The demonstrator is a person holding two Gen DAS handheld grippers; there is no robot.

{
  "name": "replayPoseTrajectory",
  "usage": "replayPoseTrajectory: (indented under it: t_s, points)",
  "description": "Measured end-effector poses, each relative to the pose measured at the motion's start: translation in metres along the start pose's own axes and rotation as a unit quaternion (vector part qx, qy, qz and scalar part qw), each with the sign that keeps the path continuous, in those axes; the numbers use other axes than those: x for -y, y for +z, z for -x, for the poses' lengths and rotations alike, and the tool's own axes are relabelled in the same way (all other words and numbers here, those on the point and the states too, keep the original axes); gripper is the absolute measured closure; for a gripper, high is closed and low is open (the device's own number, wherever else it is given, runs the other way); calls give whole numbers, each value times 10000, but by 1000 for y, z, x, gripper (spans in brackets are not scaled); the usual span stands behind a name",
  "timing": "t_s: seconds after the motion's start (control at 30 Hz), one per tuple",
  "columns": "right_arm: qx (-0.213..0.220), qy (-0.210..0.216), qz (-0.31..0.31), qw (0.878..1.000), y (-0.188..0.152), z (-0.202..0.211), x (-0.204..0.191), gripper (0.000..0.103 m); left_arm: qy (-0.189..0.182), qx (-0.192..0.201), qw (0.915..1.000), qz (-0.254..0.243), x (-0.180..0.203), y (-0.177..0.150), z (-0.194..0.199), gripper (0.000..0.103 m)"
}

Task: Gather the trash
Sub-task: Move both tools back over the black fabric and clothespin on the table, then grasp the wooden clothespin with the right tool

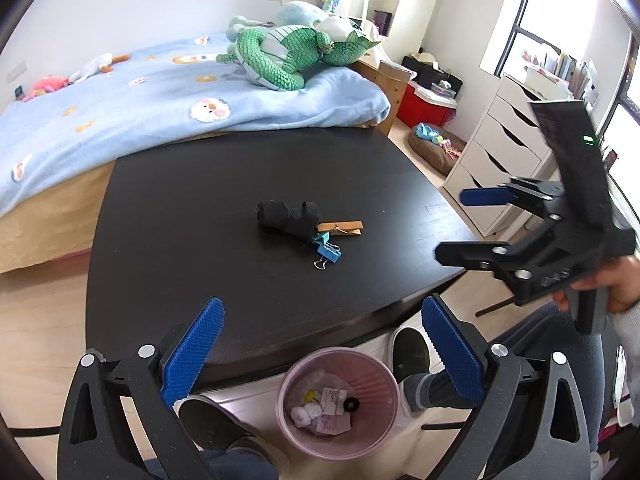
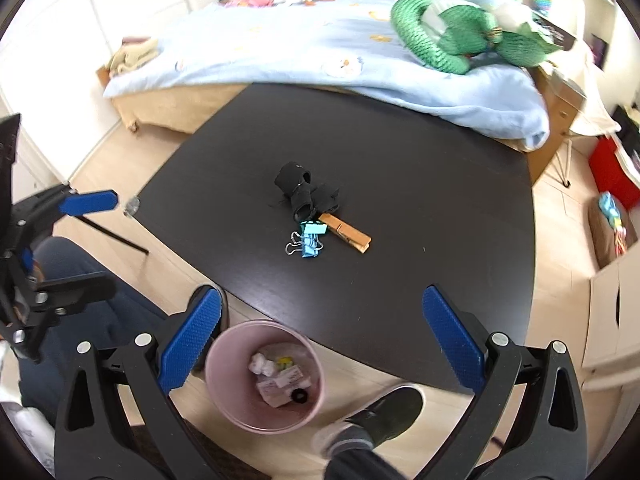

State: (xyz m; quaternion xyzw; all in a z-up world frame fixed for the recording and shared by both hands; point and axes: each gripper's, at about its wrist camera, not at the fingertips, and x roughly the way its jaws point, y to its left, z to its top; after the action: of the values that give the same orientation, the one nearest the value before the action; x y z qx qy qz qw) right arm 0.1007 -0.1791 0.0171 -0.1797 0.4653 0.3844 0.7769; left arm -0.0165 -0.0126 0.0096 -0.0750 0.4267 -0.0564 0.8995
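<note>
Crumpled black trash [image 1: 289, 218] is seen mid-way on the dark wooden table [image 1: 200, 208], touching a wooden clothespin [image 1: 343, 229] and a blue binder clip [image 1: 329, 254]. Both the left gripper [image 1: 320, 354] and right gripper [image 2: 320, 344] are held wide open, empty, above the pink ribbed wastebasket [image 1: 376, 384] holding paper scraps.
</note>
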Motion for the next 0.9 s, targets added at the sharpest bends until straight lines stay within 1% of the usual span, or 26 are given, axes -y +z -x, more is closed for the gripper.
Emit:
replayPoseTrajectory:
  t_s: [0.13,0.3,0.47,0.53,0.57,0.63,0.67,0.8,0.9]
  points:
    - [-368,41,328,9988,17,-31,8,4,-7,-43,10000,31,-4,2,-6,8]
    - [-666,137,630,9957,33,-61,15,4,8,-95,9999,77,-12,3,-12,8]
    - [-885,152,1105,9898,45,-90,14,6,27,-130,9998,160,-20,6,-18,8]
    - [-999,170,1313,9862,49,-101,12,19,32,-149,9997,172,-22,6,-21,8]
    - [-1056,174,1369,9848,51,-106,14,22,35,-159,9997,177,-23,6,-22,8]
    - [-1138,186,1491,9821,52,-114,14,31,39,-185,9996,206,-25,6,-25,8]
    - [-1184,209,1547,9806,53,-119,14,34,37,-197,9996,219,-27,6,-26,8]
    - [-1371,274,1781,9740,52,-133,13,50,29,-245,9993,272,-31,5,-31,8]
    - [-1432,322,1818,9723,51,-139,14,57,20,-259,9992,308,-34,6,-34,8]
